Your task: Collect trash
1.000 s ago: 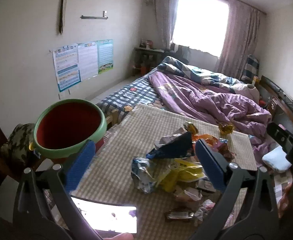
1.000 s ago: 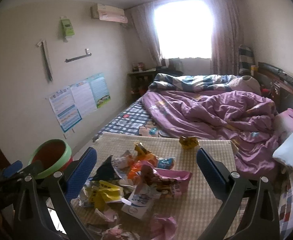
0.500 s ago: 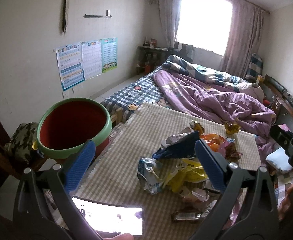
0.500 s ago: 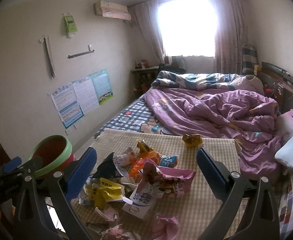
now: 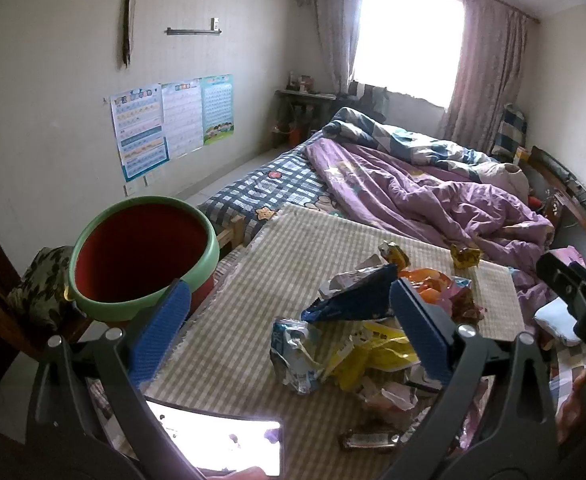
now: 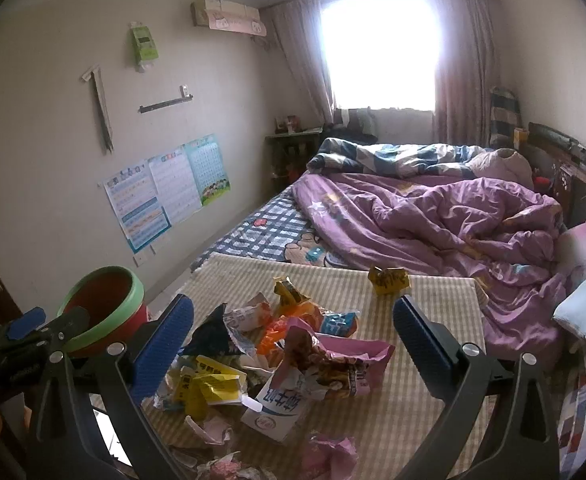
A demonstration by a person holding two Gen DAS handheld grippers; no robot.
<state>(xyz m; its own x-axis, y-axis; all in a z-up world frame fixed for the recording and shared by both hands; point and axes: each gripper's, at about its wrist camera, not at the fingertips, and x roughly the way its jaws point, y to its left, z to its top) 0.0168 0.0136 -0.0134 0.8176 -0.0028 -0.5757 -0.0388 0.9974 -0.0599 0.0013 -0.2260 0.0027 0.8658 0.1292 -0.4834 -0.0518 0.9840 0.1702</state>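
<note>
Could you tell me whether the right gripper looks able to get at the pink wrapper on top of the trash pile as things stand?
Probably yes. The right gripper is open and empty, and the pink wrapper lies on top of the pile, right between its fingers with nothing over it. The left gripper stays off to the side by the bin.

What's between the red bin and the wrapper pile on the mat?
Only bare checked mat. In the left wrist view, nothing lies between the red bin with its green rim and the wrapper pile; the open left gripper frames that stretch.
</note>
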